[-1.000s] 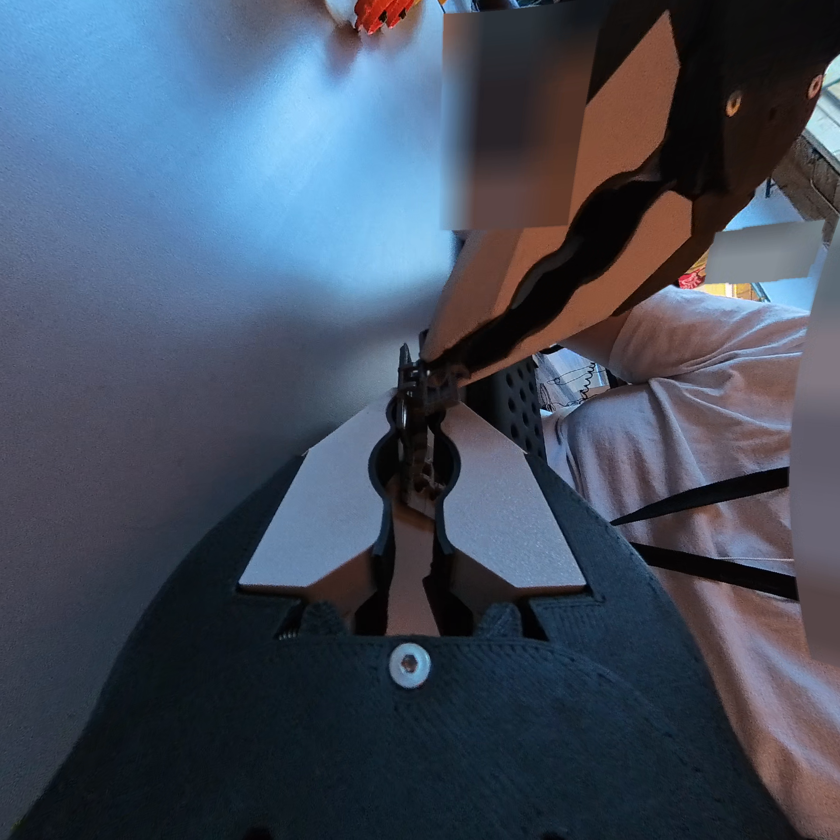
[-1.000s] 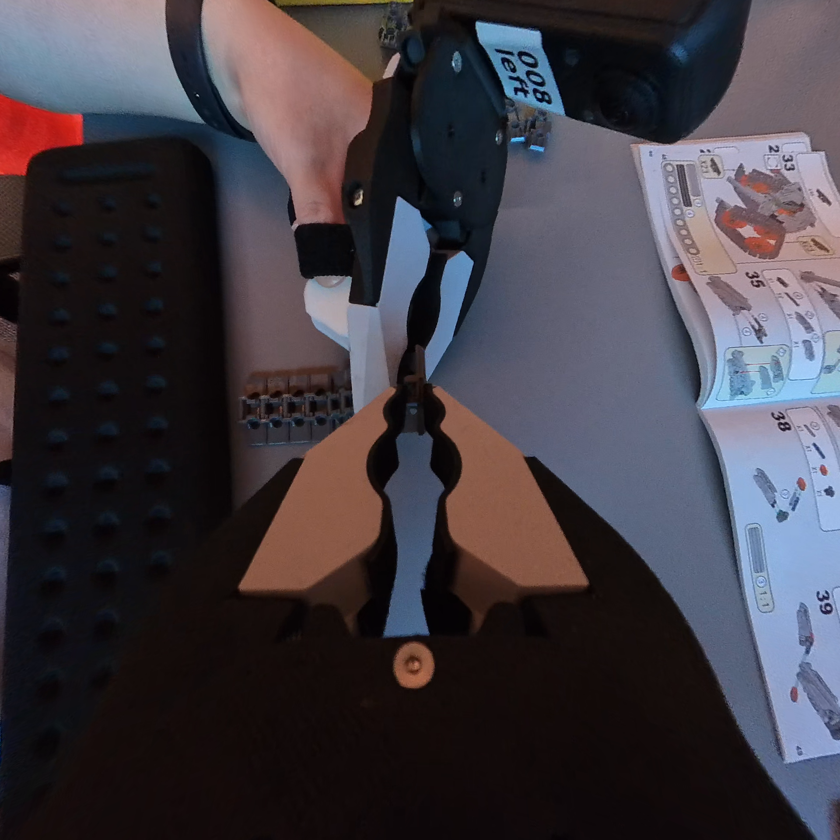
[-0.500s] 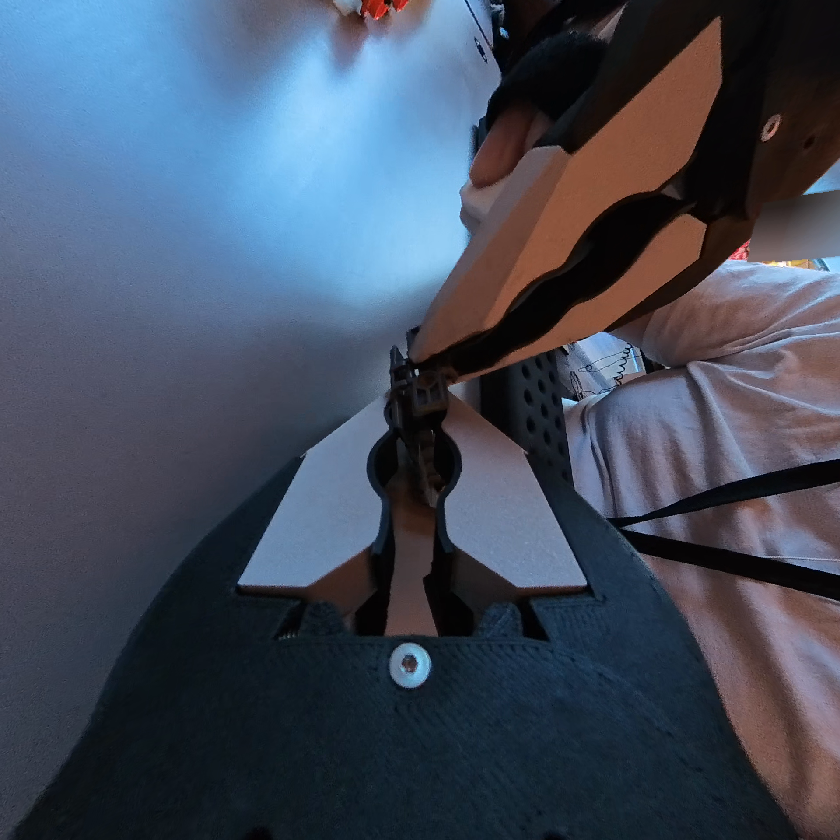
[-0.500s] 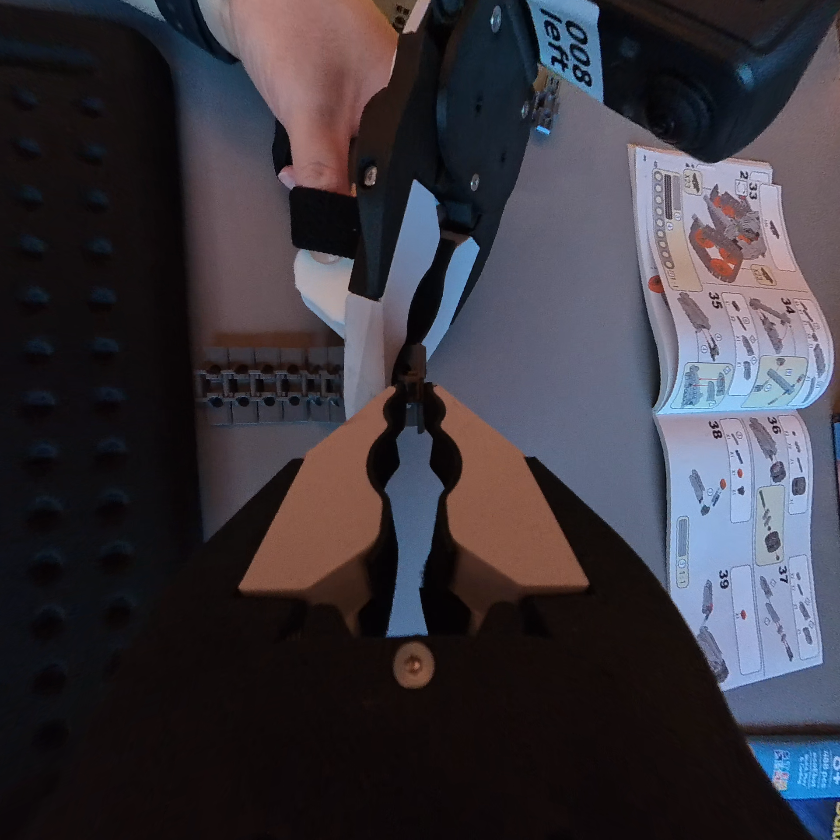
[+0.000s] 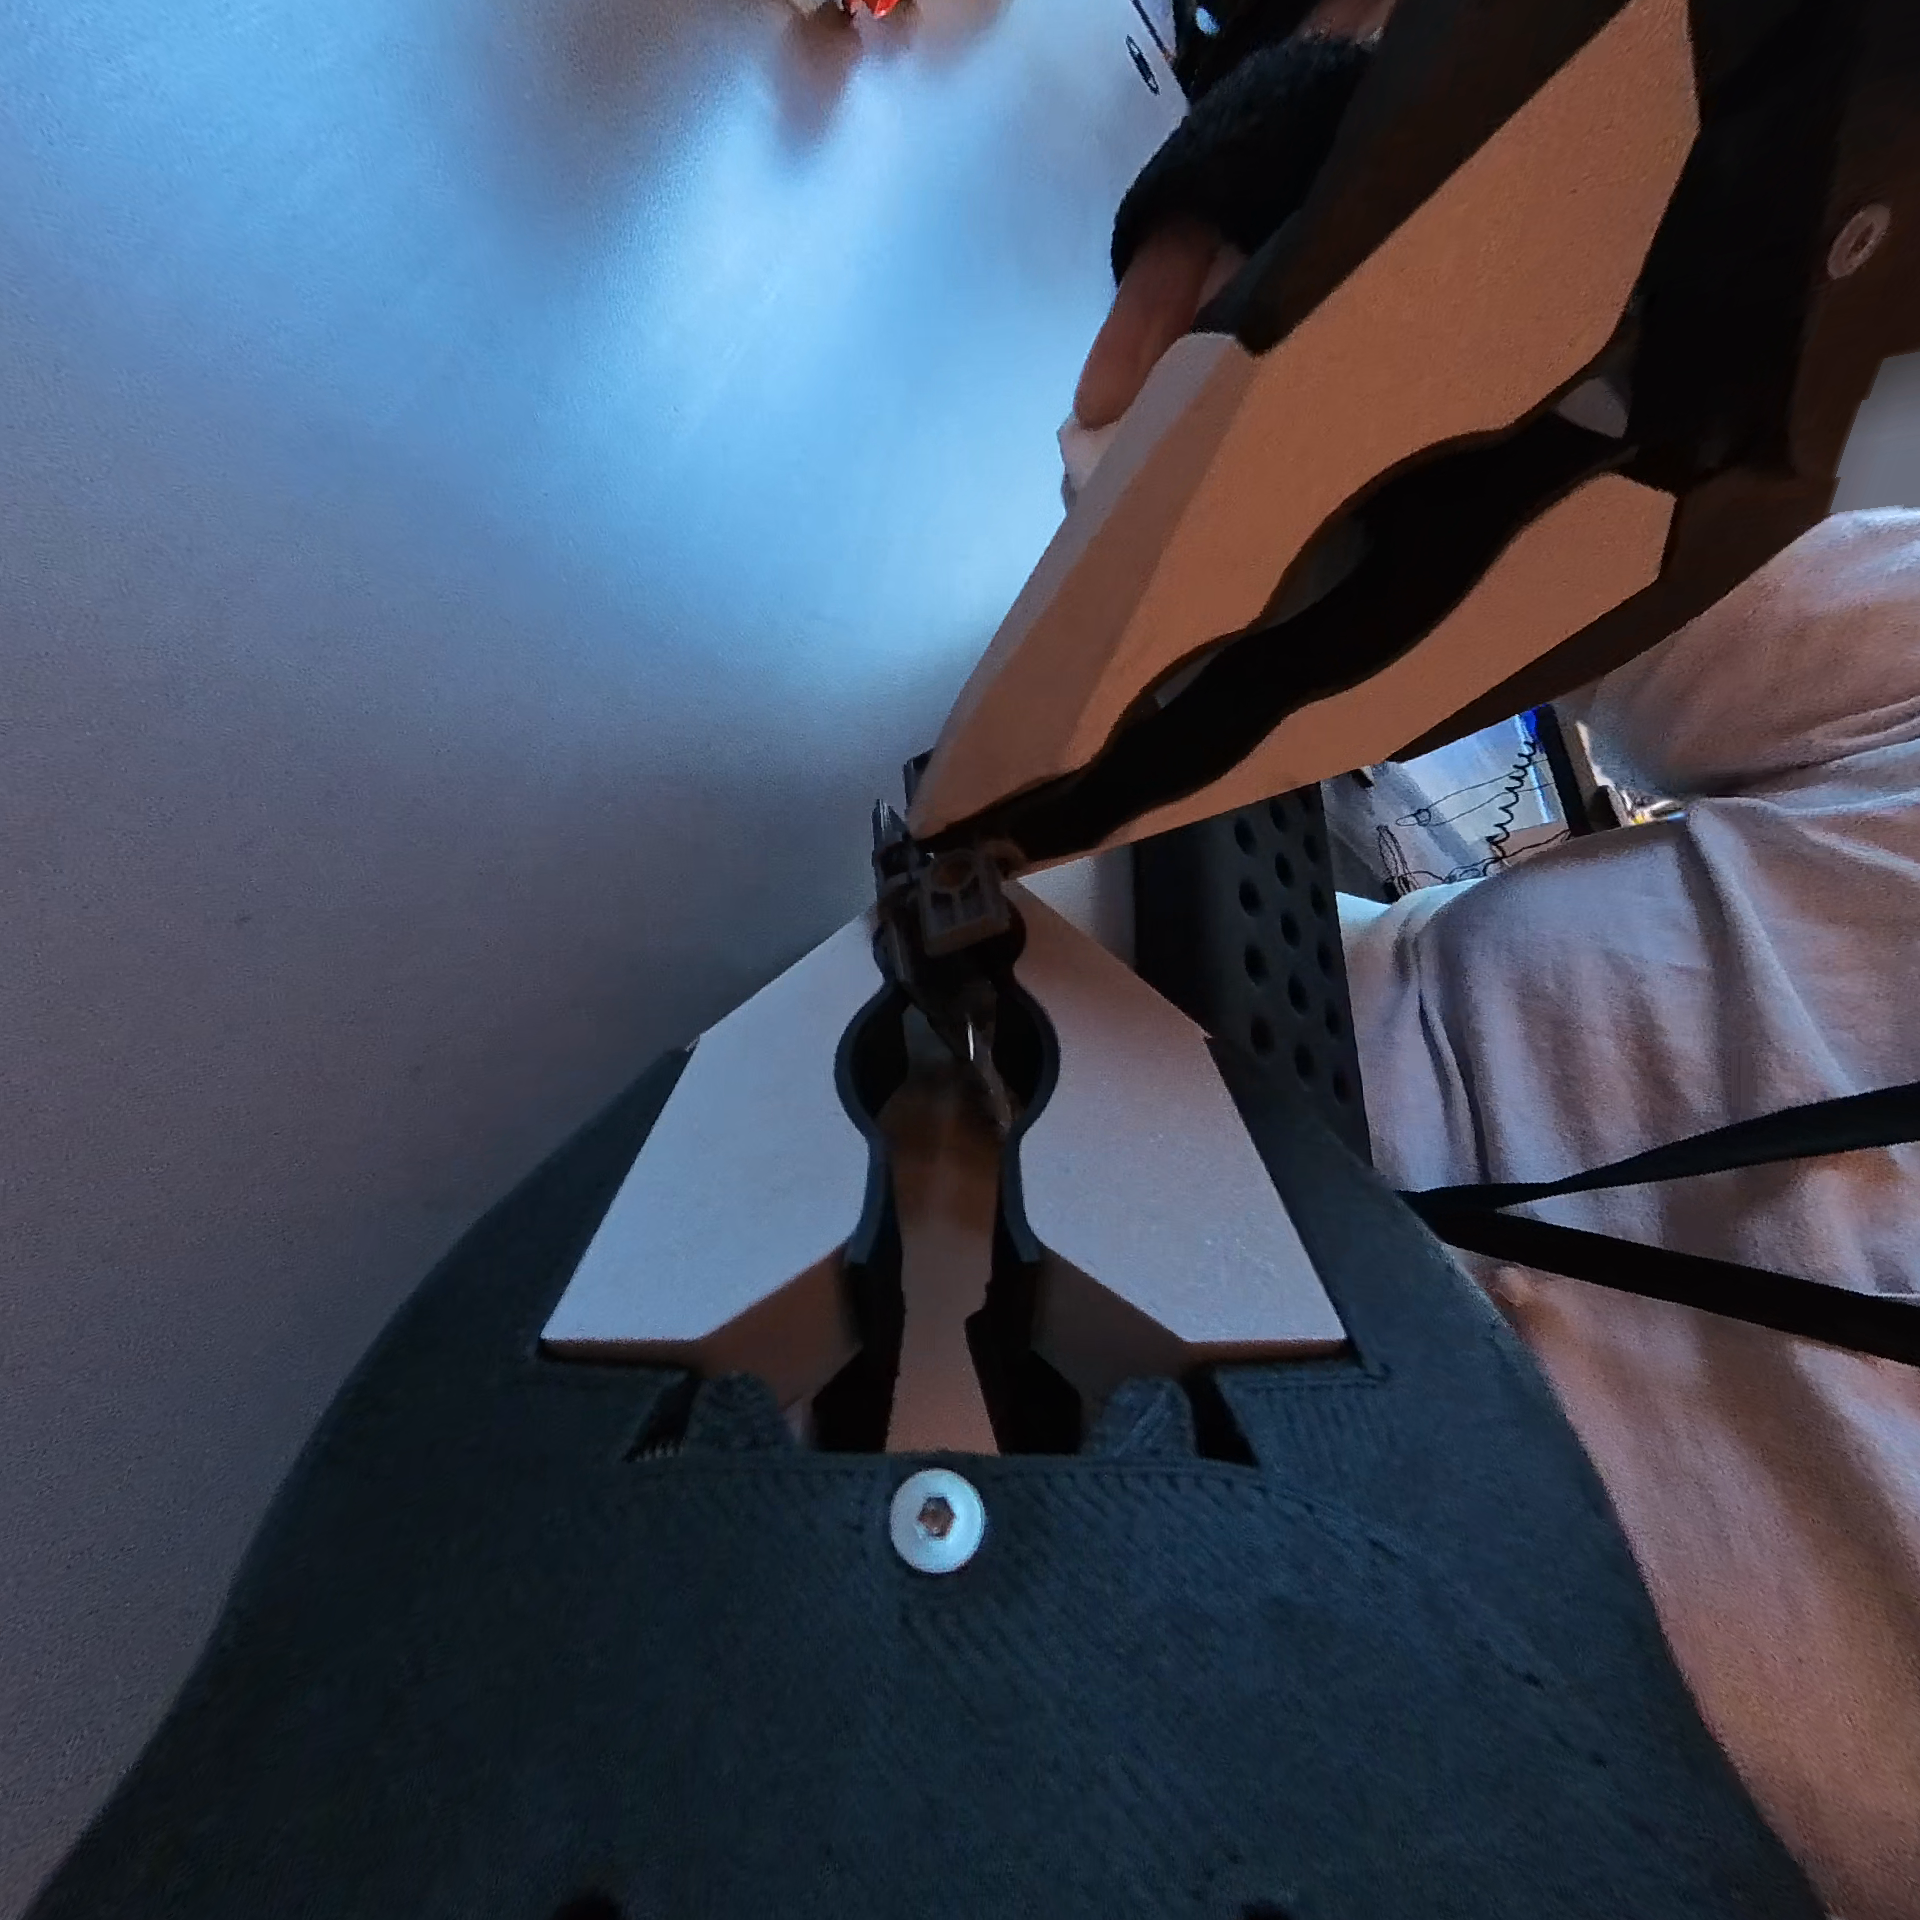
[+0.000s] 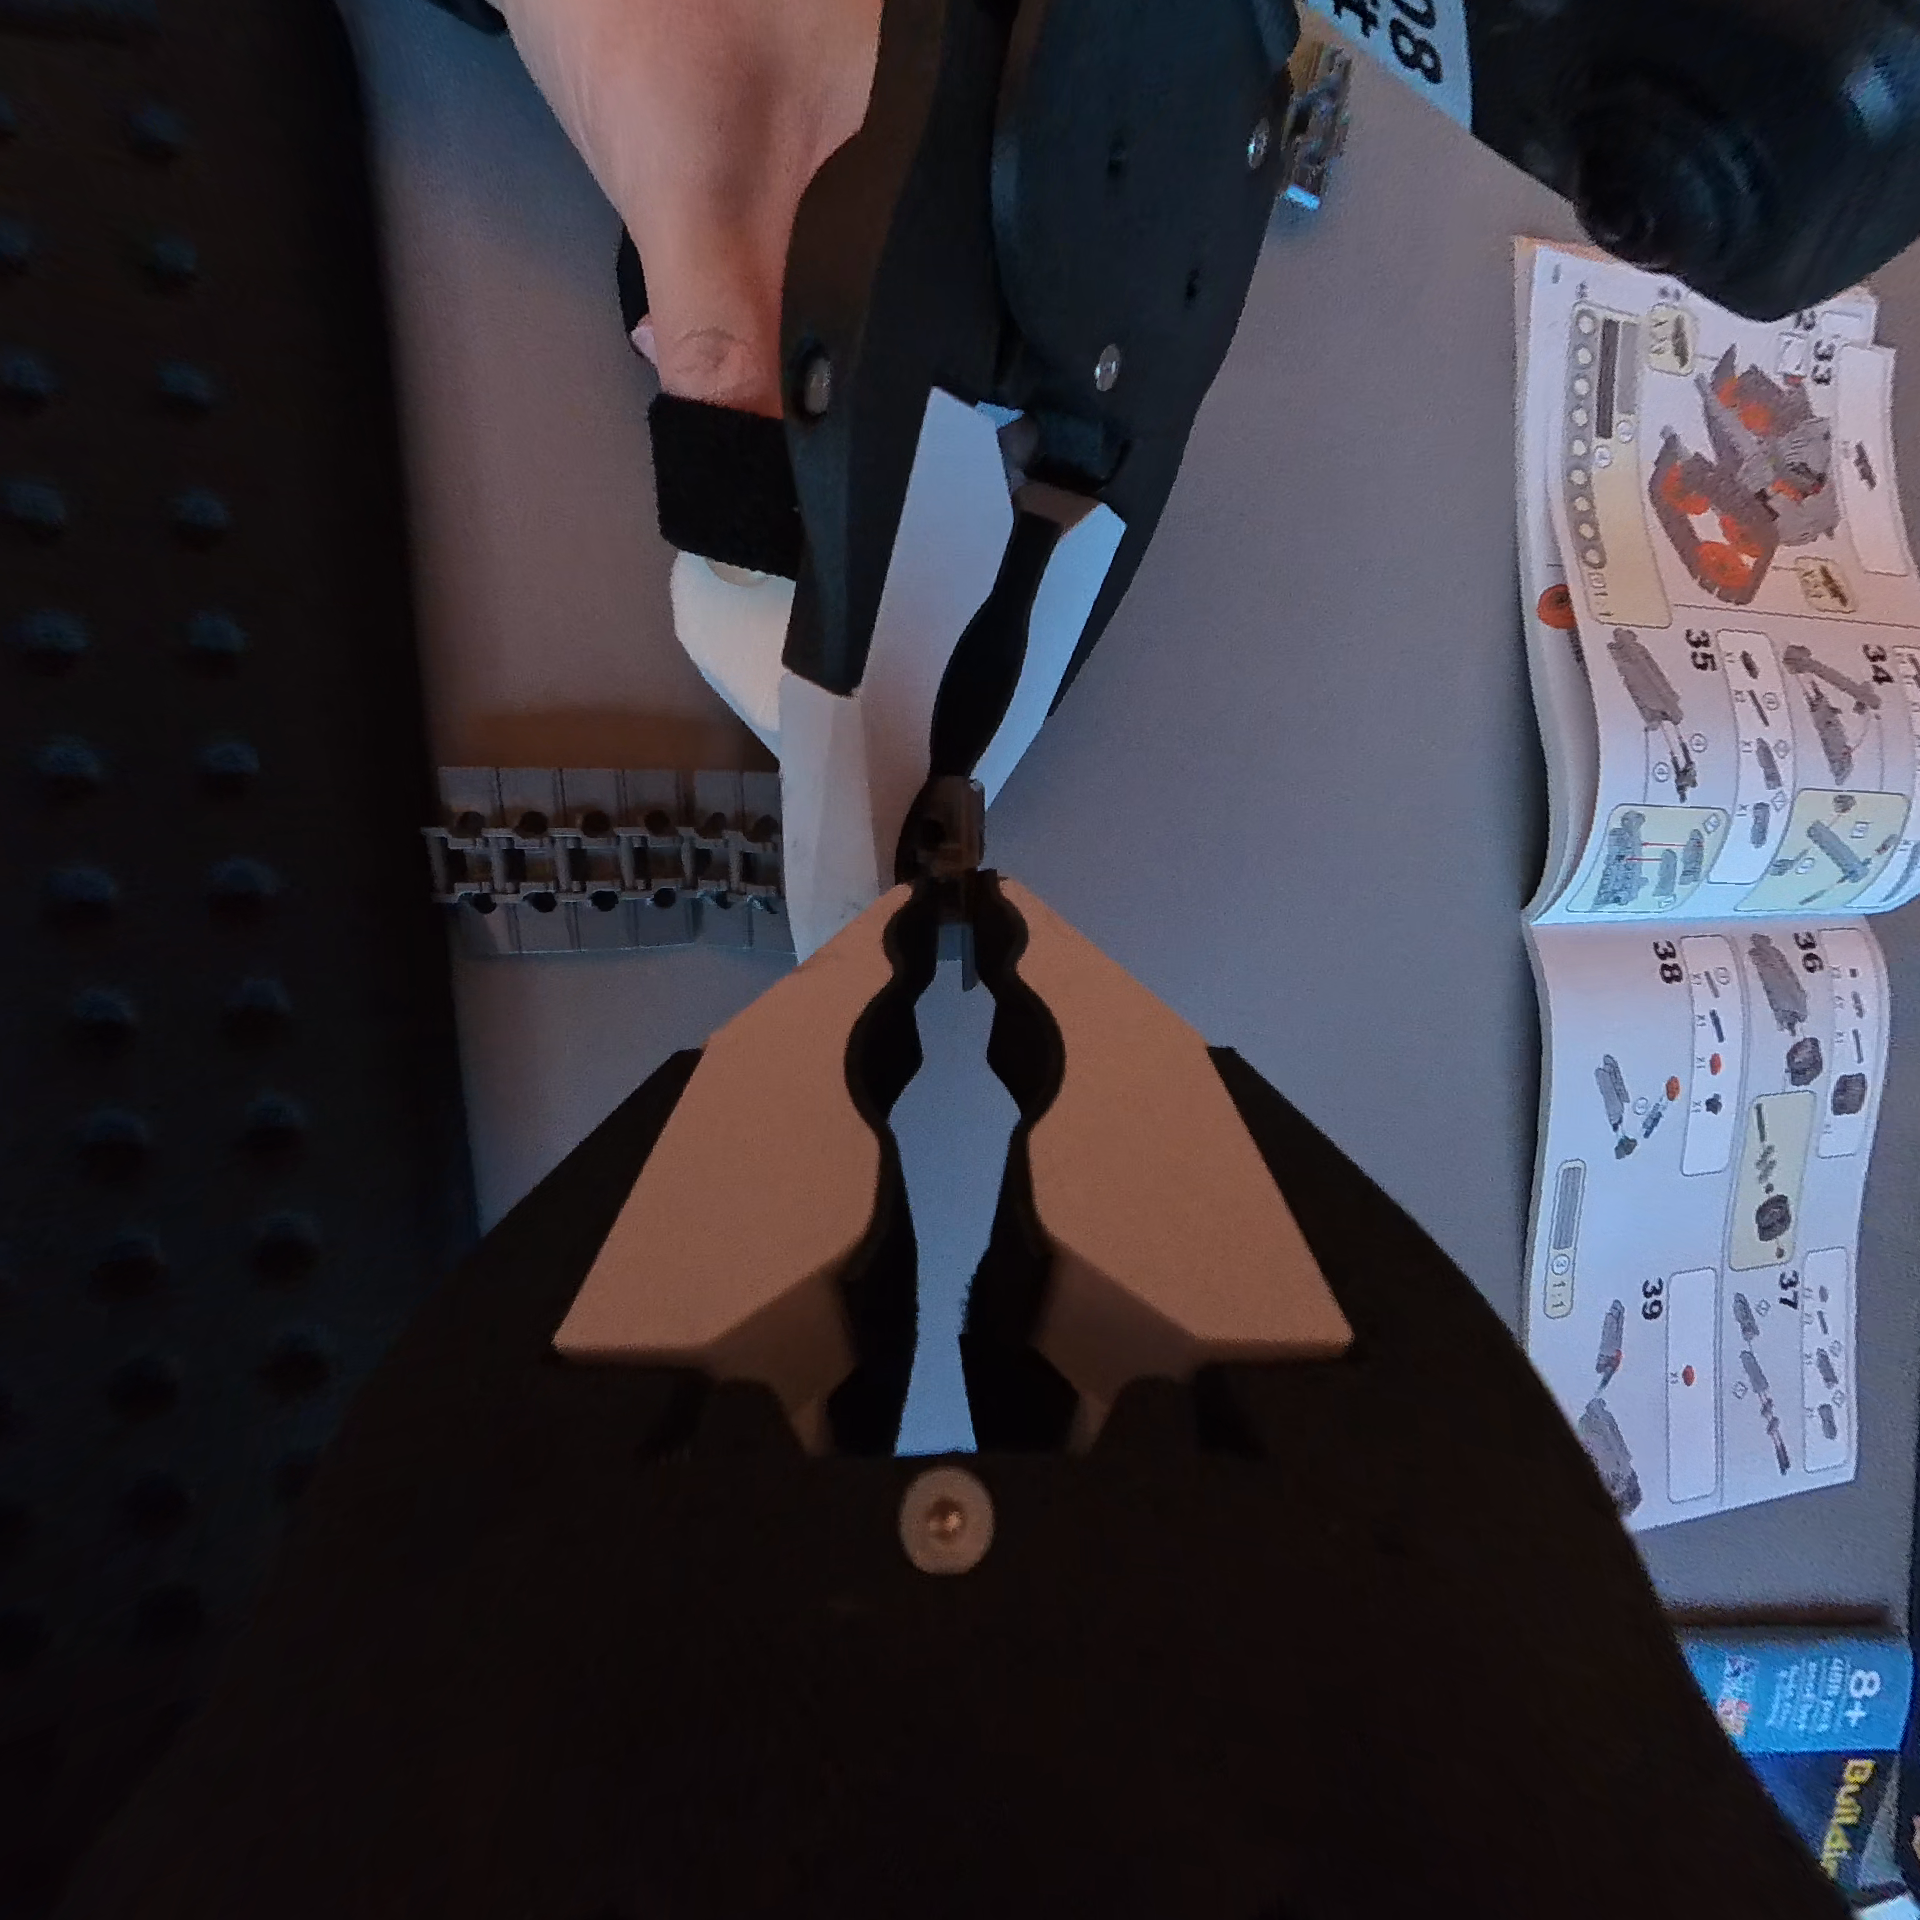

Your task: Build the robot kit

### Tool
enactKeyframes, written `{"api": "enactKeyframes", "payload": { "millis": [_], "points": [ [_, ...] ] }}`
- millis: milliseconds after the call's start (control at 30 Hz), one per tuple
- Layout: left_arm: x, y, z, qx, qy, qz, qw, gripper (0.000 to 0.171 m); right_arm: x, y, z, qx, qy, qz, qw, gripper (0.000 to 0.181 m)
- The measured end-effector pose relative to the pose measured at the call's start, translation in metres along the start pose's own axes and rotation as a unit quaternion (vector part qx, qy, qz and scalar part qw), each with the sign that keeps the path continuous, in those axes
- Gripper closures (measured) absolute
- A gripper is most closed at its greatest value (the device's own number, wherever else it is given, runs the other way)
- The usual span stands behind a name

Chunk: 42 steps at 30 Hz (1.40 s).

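1. The left gripper (image 5: 940, 920) has its fingers closed on a short string of dark grey plastic track links (image 5: 935, 940), pinched at the tips; the string's long axis runs back along the fingers, into the rounded notch between them.
2. The right gripper (image 6: 951, 894) has its fingers pinched on a single dark grey track link (image 6: 961, 935) at the very tips.
3. The two grippers meet tip to tip above the table (image 6: 1299, 831), and the held pieces touch where they meet; whether the pieces are joined cannot be told.
4. A longer assembled track strip (image 6: 597, 862), grey, ribbed and pinned, lies flat on the table just left of the meeting point, its long axis crosswise to the right fingers.
5. An open instruction booklet (image 6: 1704, 935), glossy paper, lies to the right, well apart.
6. A black studded mat (image 6: 156, 831) lies along the left edge.
7. The person's hand (image 6: 717, 177) grips the left gripper.
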<state>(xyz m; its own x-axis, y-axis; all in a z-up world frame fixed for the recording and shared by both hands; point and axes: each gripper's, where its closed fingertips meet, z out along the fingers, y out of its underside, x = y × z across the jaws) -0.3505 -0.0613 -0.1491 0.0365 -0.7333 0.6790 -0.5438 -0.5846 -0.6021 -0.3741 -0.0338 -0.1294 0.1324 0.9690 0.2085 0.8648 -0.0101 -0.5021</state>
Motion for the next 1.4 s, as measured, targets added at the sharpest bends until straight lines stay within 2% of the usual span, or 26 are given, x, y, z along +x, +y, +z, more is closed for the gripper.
{"api": "enactKeyframes", "payload": {
  "millis": [467,633,800,1133,1400],
  "points": [
    [0.0,0.003,0.003,-0.013,-0.022,0.038,0.999,0.162,-0.003,0.003,0.002,-0.045,-0.015,-0.014,0.999,0.176],
    [0.002,0.002,0.002,-0.012,-0.009,0.029,0.999,0.161,-0.004,0.001,0.0,0.0,-0.019,0.011,1.0,0.175],
    [0.0,-0.005,-0.005,0.016,0.034,-0.05,0.998,0.164,0.007,-0.008,0.0,0.068,0.006,0.045,0.997,0.174],
    [-0.002,-0.007,-0.007,0.027,0.024,-0.043,0.998,0.164,0.009,-0.009,0.0,0.048,-0.004,0.074,0.996,0.174],
    [-0.001,-0.009,-0.009,0.035,0.027,-0.039,0.998,0.164,0.01,-0.012,0.0,0.078,-0.006,0.102,0.992,0.174]
  ]
}}
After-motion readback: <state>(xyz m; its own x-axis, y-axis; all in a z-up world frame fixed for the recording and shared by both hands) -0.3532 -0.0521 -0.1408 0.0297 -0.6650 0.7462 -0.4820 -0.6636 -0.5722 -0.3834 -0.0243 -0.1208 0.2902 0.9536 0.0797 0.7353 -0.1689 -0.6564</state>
